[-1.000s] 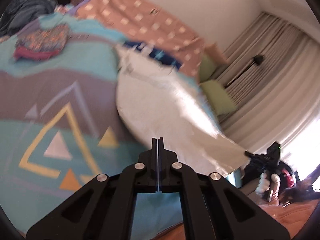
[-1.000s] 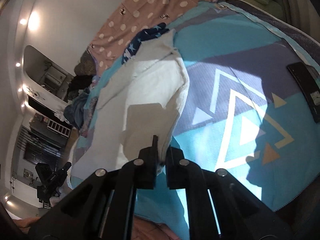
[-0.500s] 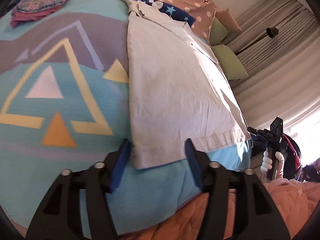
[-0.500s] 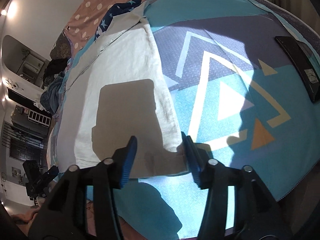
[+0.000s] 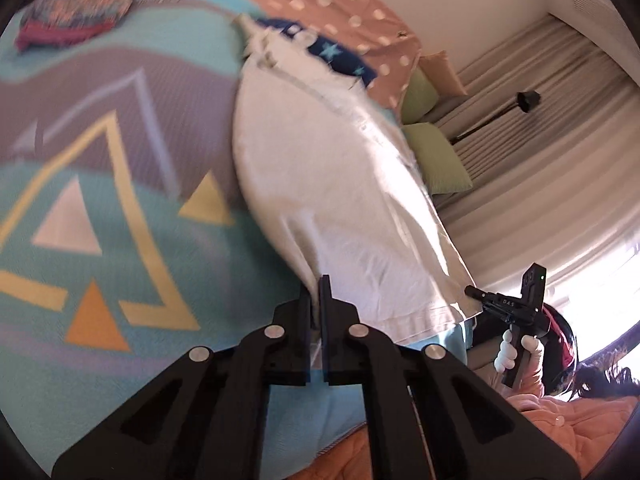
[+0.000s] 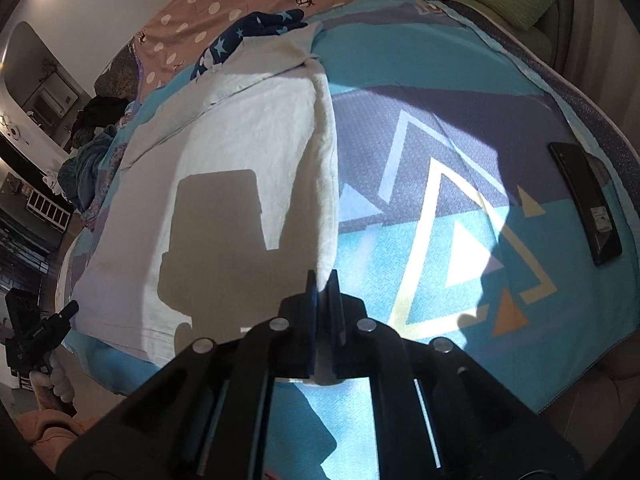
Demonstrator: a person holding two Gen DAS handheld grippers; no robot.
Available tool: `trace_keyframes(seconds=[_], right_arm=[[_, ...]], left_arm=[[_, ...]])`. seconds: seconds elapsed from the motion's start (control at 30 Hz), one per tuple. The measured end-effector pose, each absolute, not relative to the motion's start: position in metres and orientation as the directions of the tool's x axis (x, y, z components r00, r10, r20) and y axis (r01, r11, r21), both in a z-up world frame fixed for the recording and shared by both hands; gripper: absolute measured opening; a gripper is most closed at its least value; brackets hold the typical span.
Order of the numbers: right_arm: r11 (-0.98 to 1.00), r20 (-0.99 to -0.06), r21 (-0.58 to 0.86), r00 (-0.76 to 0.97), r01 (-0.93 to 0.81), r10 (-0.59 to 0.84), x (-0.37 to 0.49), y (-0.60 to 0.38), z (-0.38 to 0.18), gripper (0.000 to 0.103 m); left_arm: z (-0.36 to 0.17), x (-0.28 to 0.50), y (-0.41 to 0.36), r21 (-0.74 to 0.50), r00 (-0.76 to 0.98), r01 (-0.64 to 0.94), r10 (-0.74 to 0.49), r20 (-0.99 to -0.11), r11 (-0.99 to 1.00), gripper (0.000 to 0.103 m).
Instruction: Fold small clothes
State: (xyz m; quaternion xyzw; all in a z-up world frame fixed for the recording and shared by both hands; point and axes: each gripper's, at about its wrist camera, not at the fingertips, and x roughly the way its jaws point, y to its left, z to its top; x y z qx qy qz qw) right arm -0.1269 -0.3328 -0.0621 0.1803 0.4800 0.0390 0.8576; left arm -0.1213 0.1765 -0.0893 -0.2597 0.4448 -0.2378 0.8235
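A white garment [image 5: 340, 184] lies lengthwise on a turquoise patterned bedspread [image 5: 92, 216]. My left gripper [image 5: 315, 292] is shut on the garment's near left hem corner, which is lifted slightly. In the right wrist view the same white garment [image 6: 240, 168] stretches away, and my right gripper [image 6: 322, 284] is shut on its near right hem corner. The other hand-held gripper shows at the edge of each view.
A dark blue star-print cloth [image 6: 248, 32] lies under the garment's far end. A folded colourful garment [image 5: 76, 12] sits far left. A black remote-like object [image 6: 586, 200] lies on the bedspread's right side. Green cushions [image 5: 436, 156] and curtains stand beyond the bed.
Half a second ago both grippers were open around the flat hem corners. Now both have shut on the corners, and the hem is slightly raised.
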Motion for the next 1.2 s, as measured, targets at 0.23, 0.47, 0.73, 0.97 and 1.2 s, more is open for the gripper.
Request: trace_keyframes(seconds=[0.23, 0.47, 0.73, 0.97, 1.2], right_arm=[[0.908, -0.753, 0.412, 0.592, 0.083, 0.287, -0.145, -0.338, -0.039, 0.004], [0.86, -0.677, 0.506, 0.646, 0.062, 0.352, -0.164, -0.345, -0.015, 0.004], [0.825, -0.635, 0.563, 0.668, 0.056, 0.388, -0.177, -0.354, -0.01, 0.004], [0.81, -0.565, 0.586, 0.728, 0.024, 0.388, -0.209, -0.359, 0.025, 0.004], [0.789, -0.505, 0.614, 0.767, -0.003, 0.396, -0.212, -0.367, 0.04, 0.004]], left_arm=[[-0.055, -0.137, 0.176, -0.611, 0.555, 0.221, -0.613, -0.562, 0.76, 0.002], [-0.04, -0.15, 0.185, -0.605, 0.601, 0.239, -0.605, -0.522, 0.76, 0.002], [-0.023, -0.16, 0.189, -0.622, 0.627, 0.251, -0.614, -0.479, 0.742, 0.002], [0.005, -0.182, 0.185, -0.606, 0.654, 0.3, -0.621, -0.431, 0.737, 0.002], [0.039, -0.194, 0.195, -0.575, 0.72, 0.329, -0.593, -0.361, 0.75, 0.0]])
